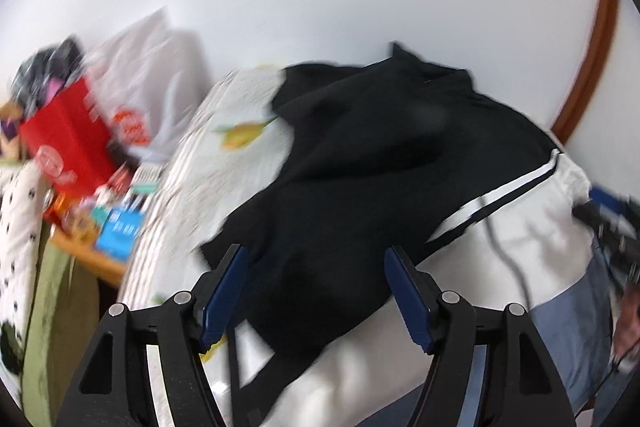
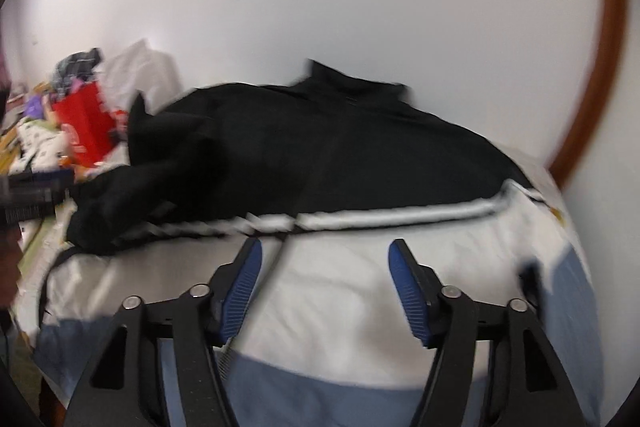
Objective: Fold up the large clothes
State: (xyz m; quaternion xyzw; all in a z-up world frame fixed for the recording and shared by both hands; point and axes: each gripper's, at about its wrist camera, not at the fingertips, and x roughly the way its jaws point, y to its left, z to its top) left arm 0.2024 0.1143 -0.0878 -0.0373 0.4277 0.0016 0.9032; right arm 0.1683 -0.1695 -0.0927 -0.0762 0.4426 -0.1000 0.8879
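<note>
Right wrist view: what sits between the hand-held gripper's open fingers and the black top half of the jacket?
In the right wrist view, between the right hand-held gripper and the jacket's black upper half lie only its white panel and black-and-white stripe band.

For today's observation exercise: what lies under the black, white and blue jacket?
Under the jacket lies a pale bedspread with a yellow flower print, showing left of it. Whatever is beneath the jacket's middle is covered.

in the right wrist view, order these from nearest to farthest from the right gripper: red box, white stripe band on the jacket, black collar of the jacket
1. White stripe band of the black, white and blue jacket: just ahead of the right gripper, running across.
2. Black stand-up collar: beyond the black panel, near the wall, centre.
3. Red cardboard box: far left, off the bed, among clutter.

Motion blur makes collar versus box a looser call.
</note>
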